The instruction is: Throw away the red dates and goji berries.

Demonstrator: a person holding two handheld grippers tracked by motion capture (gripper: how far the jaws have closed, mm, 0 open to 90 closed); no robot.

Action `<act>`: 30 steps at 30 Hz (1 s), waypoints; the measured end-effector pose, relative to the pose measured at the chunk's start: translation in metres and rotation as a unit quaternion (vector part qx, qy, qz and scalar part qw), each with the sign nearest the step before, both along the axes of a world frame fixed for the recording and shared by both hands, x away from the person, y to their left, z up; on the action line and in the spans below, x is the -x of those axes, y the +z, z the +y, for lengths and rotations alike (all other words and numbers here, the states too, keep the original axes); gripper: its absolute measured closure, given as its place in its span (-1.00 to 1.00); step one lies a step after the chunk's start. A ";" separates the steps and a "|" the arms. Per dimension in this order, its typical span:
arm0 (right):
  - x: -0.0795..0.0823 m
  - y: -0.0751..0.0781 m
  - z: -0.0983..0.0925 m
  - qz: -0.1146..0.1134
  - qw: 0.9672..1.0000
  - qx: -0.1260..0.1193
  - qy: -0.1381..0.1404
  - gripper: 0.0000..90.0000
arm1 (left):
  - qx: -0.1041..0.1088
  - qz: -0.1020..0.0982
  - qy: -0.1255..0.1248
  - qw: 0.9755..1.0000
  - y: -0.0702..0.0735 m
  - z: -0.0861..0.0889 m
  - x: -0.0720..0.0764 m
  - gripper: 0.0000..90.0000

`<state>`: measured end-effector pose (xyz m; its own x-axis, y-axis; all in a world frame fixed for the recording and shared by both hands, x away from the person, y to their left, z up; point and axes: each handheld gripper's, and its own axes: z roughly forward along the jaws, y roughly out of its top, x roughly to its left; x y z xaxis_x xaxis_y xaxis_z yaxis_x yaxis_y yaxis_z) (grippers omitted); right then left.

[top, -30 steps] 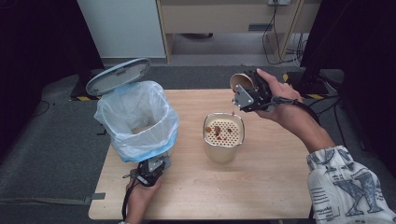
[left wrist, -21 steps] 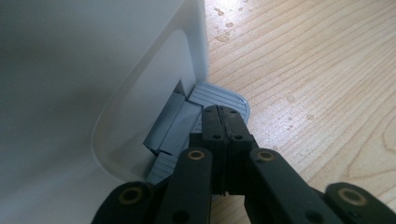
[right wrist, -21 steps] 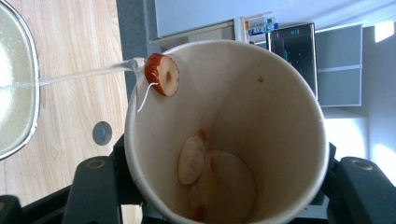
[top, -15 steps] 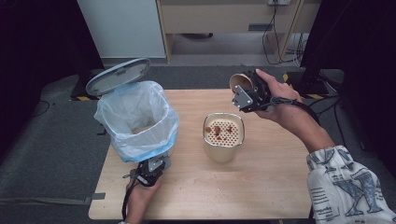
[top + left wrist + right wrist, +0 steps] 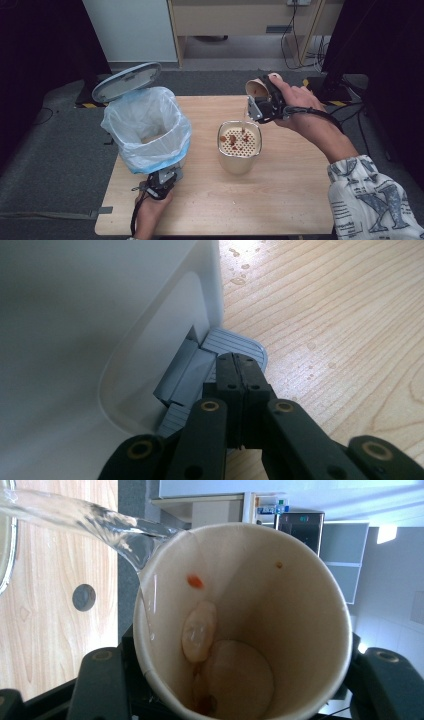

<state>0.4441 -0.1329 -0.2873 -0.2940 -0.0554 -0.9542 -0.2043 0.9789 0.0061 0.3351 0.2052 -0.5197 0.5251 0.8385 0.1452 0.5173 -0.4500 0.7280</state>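
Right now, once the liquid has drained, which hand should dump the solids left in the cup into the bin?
Right. The right gripper already holds the paper cup tipped over the strainer. The left gripper is shut, pressing the bin's pedal, with the lid up.

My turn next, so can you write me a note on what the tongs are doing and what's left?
Left tongs: shut, pressing the bin's grey pedal; lid is up.
Right tongs: shut on the paper cup, tipped over the strainer cup.
Done: water is pouring out; red bits sit on the strainer.
Left: a pale lump and red bit are stuck inside. Probably finish draining, then drop the leftovers into the bagged bin.
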 end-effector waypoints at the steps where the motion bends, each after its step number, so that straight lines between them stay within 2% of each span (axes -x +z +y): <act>1: 0.000 0.000 0.000 0.003 1.000 -0.004 0.000 -0.19 | 0.003 0.001 0.004 1.000 0.000 0.000 0.001 0.97; 3: -0.001 0.000 -0.001 0.007 1.000 -0.014 0.001 -0.19 | 0.010 0.002 0.015 1.000 -0.001 -0.002 0.002 0.97; 5: -0.001 0.000 -0.001 0.007 1.000 -0.014 0.001 -0.19 | 0.012 0.003 0.019 1.000 -0.001 -0.002 0.002 0.97; 19: 0.000 0.000 -0.002 0.005 1.000 -0.005 0.001 -0.19 | 0.010 0.003 0.016 1.000 -0.001 -0.002 0.002 0.97; 20: 0.000 0.000 -0.002 0.005 1.000 -0.004 0.001 -0.19 | 0.002 0.000 0.003 1.000 0.000 0.000 0.000 0.97; 22: 0.000 0.000 -0.002 0.004 1.000 -0.004 0.000 -0.19 | -0.001 -0.001 -0.002 1.000 0.000 0.000 0.000 0.97; 23: 0.001 0.001 -0.002 0.002 1.000 -0.001 0.000 -0.19 | -0.008 -0.002 -0.011 1.000 0.001 0.001 -0.001 0.97; 26: 0.001 0.001 -0.001 -0.008 1.000 0.016 0.000 -0.19 | 0.002 0.001 0.005 1.000 0.000 -0.001 0.001 0.97; 27: 0.002 0.001 0.000 -0.012 1.000 0.026 -0.002 -0.19 | 0.001 0.000 0.003 1.000 0.000 -0.001 0.000 0.97; 28: 0.002 0.001 0.000 -0.015 0.999 0.032 -0.002 -0.19 | -0.009 -0.002 -0.012 1.000 0.001 0.001 -0.001 0.97; 30: 0.003 0.002 0.002 -0.025 0.998 0.051 -0.002 -0.18 | -0.004 -0.001 -0.005 1.000 0.000 0.000 -0.001 0.97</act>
<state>0.4411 -0.1309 -0.2858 -0.2457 -0.1518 -0.9574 -0.1988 0.9746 -0.1035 0.3357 0.2056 -0.5194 0.5326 0.8325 0.1526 0.5112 -0.4602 0.7259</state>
